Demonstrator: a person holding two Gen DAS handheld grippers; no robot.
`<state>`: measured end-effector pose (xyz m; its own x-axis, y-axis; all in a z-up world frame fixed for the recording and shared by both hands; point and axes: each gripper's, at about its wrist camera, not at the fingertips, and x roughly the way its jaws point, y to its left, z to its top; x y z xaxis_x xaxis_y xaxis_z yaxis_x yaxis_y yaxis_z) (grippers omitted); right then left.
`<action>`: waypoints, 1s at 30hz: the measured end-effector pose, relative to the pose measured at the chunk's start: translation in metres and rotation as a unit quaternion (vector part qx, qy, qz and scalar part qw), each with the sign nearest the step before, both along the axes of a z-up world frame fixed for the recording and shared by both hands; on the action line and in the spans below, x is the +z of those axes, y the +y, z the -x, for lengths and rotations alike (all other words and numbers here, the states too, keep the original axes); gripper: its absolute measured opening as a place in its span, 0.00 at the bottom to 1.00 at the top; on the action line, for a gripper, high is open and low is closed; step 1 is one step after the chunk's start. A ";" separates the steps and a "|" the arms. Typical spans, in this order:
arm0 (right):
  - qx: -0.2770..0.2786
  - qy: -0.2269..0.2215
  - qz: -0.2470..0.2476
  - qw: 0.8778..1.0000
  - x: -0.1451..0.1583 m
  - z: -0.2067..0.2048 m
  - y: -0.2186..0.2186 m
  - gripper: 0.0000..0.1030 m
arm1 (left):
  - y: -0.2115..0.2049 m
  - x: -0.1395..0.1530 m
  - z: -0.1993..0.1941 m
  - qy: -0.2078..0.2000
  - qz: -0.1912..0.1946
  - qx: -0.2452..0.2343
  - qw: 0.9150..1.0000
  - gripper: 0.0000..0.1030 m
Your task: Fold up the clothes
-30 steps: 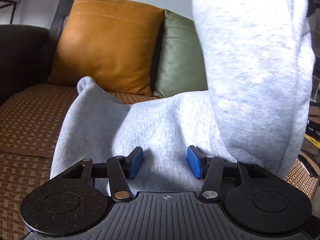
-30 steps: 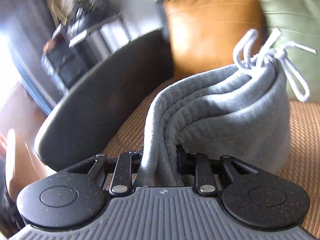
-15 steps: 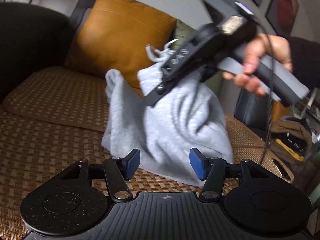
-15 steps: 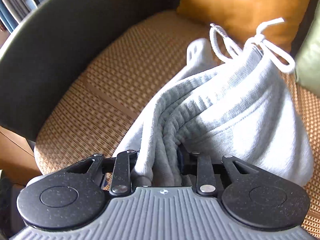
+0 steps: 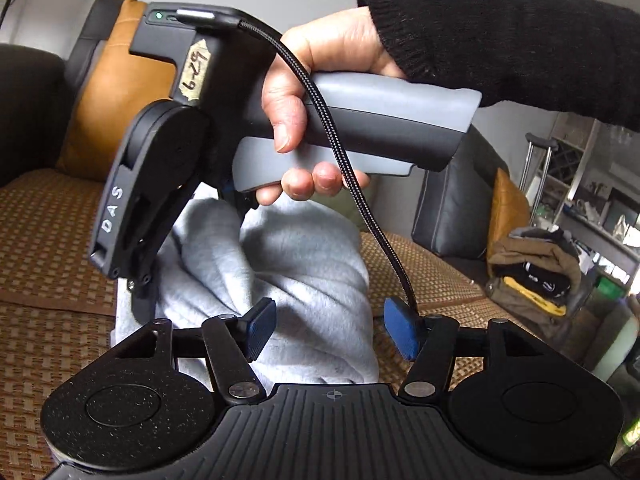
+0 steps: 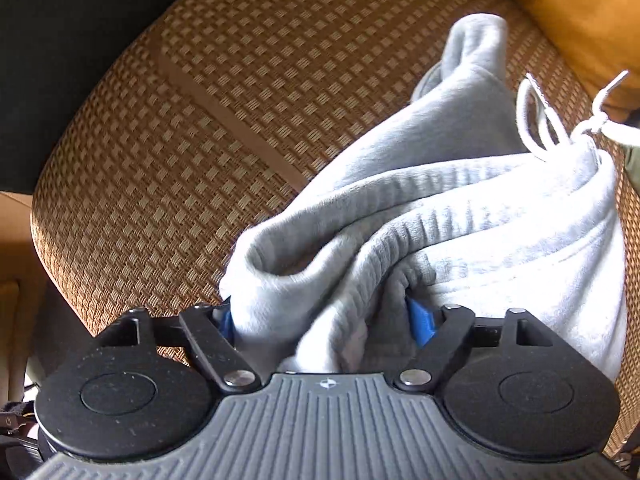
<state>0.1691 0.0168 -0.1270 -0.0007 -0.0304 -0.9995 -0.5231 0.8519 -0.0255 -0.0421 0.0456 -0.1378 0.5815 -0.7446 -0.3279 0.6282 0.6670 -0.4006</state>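
Left wrist view: my left gripper (image 5: 326,330) hangs with fingers spread, empty, just over the grey sweatpants (image 5: 304,276) bunched on the woven sofa seat (image 5: 48,240). My right gripper (image 6: 320,320) has its fingers parted, yet the ribbed waistband fills the gap, so I cannot tell whether it grips or has let go. The garment lies gathered in thick rolls, drawstring (image 6: 560,128) loose, not yet a flat, squared fold; I judge smoothing and final creases remain. An orange cushion (image 5: 108,112) leans behind. Further right, a pile of dark clothes (image 5: 532,272) sits by cluttered shelves.
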 end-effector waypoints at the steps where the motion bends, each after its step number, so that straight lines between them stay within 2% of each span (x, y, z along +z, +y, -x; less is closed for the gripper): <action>1: 0.000 0.001 -0.001 1.000 0.001 -0.003 0.002 0.80 | -0.001 -0.002 -0.005 0.006 0.009 0.002 1.000 0.73; 5: -0.019 -0.009 -0.055 0.998 0.024 -0.005 -0.017 0.78 | -0.004 -0.008 -0.021 0.026 0.037 0.015 0.999 0.74; 7: -0.027 -0.041 -0.118 0.992 0.055 -0.002 -0.032 0.75 | -0.007 -0.008 -0.019 0.025 0.035 0.013 0.999 0.74; 10: -0.035 -0.106 -0.220 0.969 0.106 0.010 -0.062 0.75 | -0.009 -0.008 -0.010 0.019 0.023 0.019 0.999 0.75; 12: -0.042 -0.152 -0.259 0.953 0.125 0.027 -0.093 0.73 | -0.007 -0.010 -0.005 0.025 0.023 0.029 0.999 0.75; 13: -0.048 -0.175 -0.276 0.944 0.133 0.037 -0.110 0.65 | -0.004 -0.012 -0.004 0.031 0.025 0.035 0.999 0.75; 14: -0.052 -0.198 -0.293 0.934 0.141 0.046 -0.126 0.49 | -0.002 -0.015 -0.003 0.042 0.027 0.045 0.998 0.77; 16: -0.071 -0.203 -0.305 0.928 0.129 0.059 -0.151 0.33 | 0.006 -0.019 -0.005 0.075 0.020 0.084 0.993 0.82; 18: -0.088 -0.198 -0.307 0.927 0.106 0.069 -0.170 0.31 | 0.019 -0.023 -0.003 0.100 0.042 0.100 0.989 0.82; 20: -0.095 -0.190 -0.299 0.930 0.074 0.077 -0.179 0.31 | 0.034 -0.016 0.001 0.108 0.066 0.108 0.986 0.81; 22: -0.102 -0.180 -0.298 0.932 0.041 0.082 -0.184 0.31 | 0.029 -0.002 -0.004 0.090 0.068 0.099 0.989 0.81; 25: -0.123 -0.174 -0.344 0.915 0.002 0.074 -0.181 0.32 | 0.021 0.019 -0.013 0.062 0.070 0.084 0.992 0.81; 27: -0.128 -0.181 -0.362 0.905 -0.015 0.069 -0.172 0.26 | 0.016 0.034 -0.018 0.044 0.072 0.074 0.994 0.82; 30: -0.119 -0.204 -0.368 0.900 -0.024 0.065 -0.161 0.21 | 0.008 0.051 -0.029 0.022 0.069 0.064 0.995 0.82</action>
